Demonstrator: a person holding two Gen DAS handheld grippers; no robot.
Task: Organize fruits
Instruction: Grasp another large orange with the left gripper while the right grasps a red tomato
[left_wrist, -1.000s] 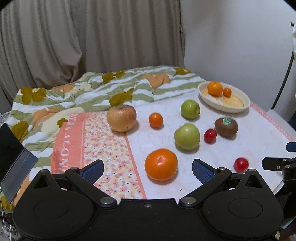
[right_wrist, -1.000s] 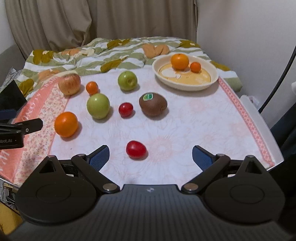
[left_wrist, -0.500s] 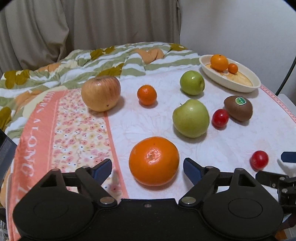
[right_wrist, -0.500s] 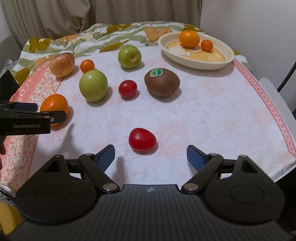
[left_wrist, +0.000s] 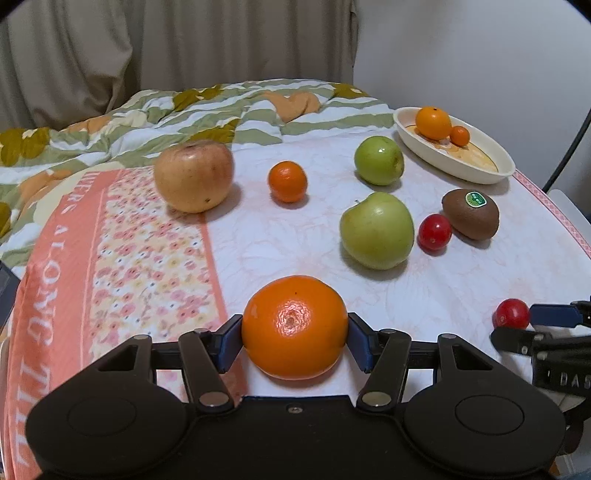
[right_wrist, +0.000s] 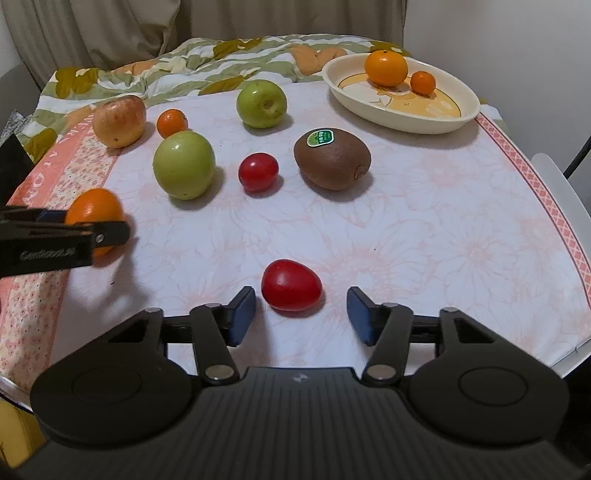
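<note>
Curtains (left_wrist: 177, 55) and a white wall (left_wrist: 461, 55) back a floral tablecloth (right_wrist: 424, 229). The left gripper (left_wrist: 294, 332) is closing, pads touching the large orange (left_wrist: 294, 326); the right gripper (right_wrist: 301, 310) closes around a free-lying red tomato (right_wrist: 291, 284).

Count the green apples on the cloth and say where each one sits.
2. One round green apple lies far back, left of the cream oval dish. The other green apple lies nearer, left of the small red tomato. None seems hidden.
</note>
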